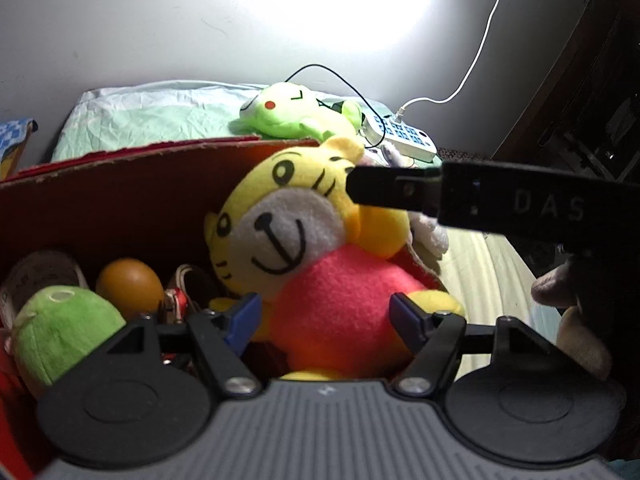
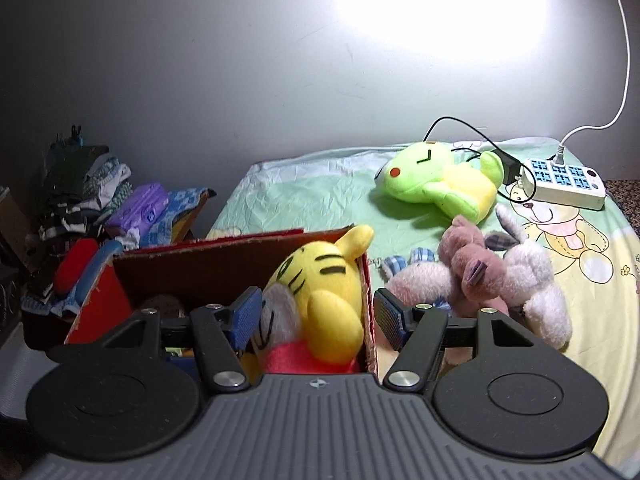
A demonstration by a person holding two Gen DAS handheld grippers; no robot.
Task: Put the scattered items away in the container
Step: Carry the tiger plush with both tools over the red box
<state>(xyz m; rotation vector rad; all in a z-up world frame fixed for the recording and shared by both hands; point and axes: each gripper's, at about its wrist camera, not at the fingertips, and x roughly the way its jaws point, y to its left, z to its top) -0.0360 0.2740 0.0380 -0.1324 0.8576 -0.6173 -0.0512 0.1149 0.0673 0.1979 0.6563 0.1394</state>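
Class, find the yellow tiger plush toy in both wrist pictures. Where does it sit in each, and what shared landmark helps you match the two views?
Left wrist view: the yellow tiger plush fills the centre, facing the camera, in the red cardboard box.
Right wrist view: the same tiger is at lower centre, seen from the side, against the box's right wall.
Shared landmark: the green frog plush lying on the bed beyond the box.

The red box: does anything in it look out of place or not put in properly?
The tiger plush is not fully inside the red box. It leans against the right wall, and its ear pokes above the rim. The left gripper is open around its body; the pads do not press it.
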